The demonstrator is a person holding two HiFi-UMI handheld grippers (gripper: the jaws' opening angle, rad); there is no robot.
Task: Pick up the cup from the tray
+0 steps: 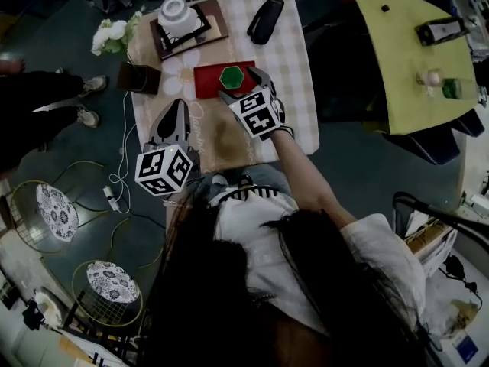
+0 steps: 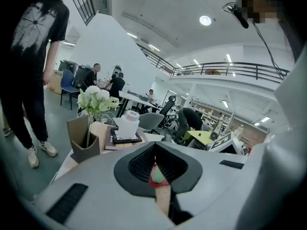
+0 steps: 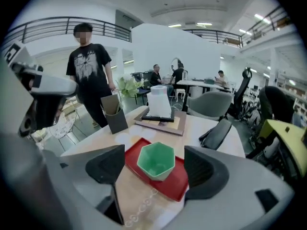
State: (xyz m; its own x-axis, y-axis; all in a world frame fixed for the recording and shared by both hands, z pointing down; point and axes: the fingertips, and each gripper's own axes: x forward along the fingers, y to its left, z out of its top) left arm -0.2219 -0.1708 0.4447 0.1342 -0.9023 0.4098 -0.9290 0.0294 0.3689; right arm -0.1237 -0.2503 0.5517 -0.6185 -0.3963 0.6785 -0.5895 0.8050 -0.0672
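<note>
The green hexagonal cup [image 3: 156, 161] sits upright in the middle of the red tray [image 3: 178, 185]. The right gripper [image 1: 246, 86], jaws spread wide and touching nothing, hangs at the tray's near edge with the cup framed between them, and would best sink lower and close on two opposite flat faces. The left gripper [image 1: 176, 115], jaws together and empty, is off the tray's near-left corner; in the head view the right gripper hides the tray's near-right part.
</note>
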